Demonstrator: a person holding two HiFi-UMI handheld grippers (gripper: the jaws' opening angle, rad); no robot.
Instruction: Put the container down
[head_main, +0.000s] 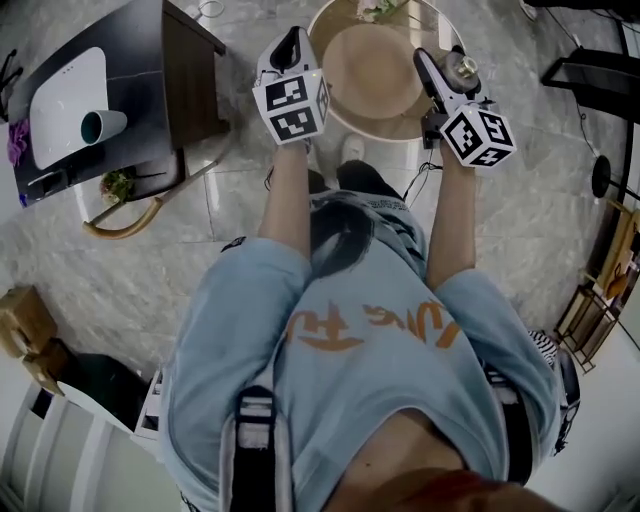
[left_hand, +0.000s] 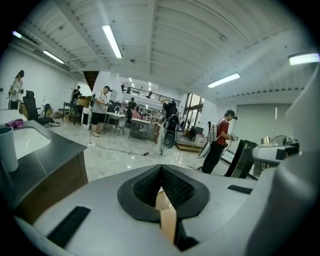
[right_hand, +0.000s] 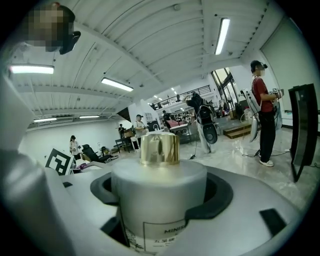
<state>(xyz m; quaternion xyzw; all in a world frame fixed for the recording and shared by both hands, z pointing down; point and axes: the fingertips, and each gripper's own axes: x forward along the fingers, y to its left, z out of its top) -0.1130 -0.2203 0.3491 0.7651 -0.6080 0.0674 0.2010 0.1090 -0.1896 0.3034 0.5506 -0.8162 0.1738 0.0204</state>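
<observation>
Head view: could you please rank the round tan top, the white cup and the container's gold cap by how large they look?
1. round tan top, by far the largest
2. white cup
3. gold cap, clearly the smallest

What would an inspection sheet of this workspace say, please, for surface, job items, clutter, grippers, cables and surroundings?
Surface: round table with tan top.
Job's things: white container, gold cap, held, not put down.
Clutter: cup on grey counter.
Grippers: left hand-held gripper shut; right hand-held gripper shut on container.
Cables: cable on floor.
Surroundings: open hall, people standing.
</observation>
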